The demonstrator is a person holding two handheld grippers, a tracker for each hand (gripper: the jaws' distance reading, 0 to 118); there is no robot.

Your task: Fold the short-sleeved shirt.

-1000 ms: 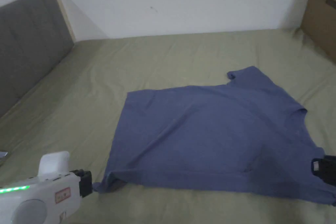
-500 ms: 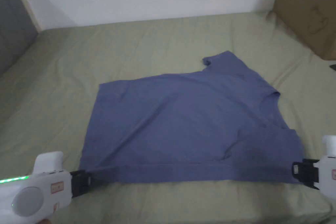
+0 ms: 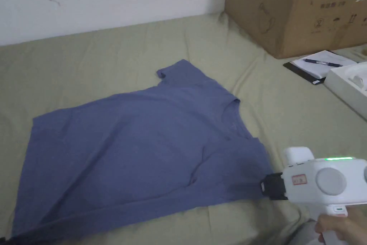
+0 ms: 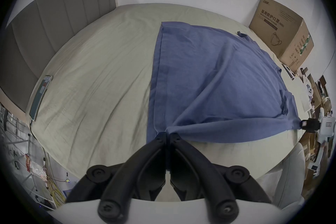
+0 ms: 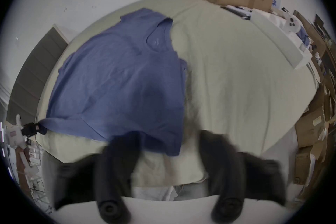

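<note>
A blue short-sleeved shirt (image 3: pixel 136 149) lies spread on the olive bed sheet (image 3: pixel 304 113), neck to the right and hem to the left. My left gripper (image 4: pixel 166 134) is shut on the hem's near corner, bunching the cloth at its tips. It also shows far off in the right gripper view (image 5: pixel 37 127), still holding that corner. My right gripper (image 3: pixel 263 186) sits at the shirt's near right corner by the sleeve. In its own view the right gripper (image 5: pixel 169 138) has its jaws spread wide and blurred, with the shirt's corner (image 5: pixel 169 149) lying loose between them.
A big cardboard box (image 3: pixel 297 9) stands at the back right against the wall. Beside it lie a notebook with a pen (image 3: pixel 319 66) and a white tray (image 3: pixel 351 84). A grey headboard (image 4: pixel 54 28) and a phone (image 4: pixel 40 95) are at the left.
The head camera has swung right, bringing the box into the picture and pushing the left gripper to its edge. The right gripper stays at the shirt's near right corner.
</note>
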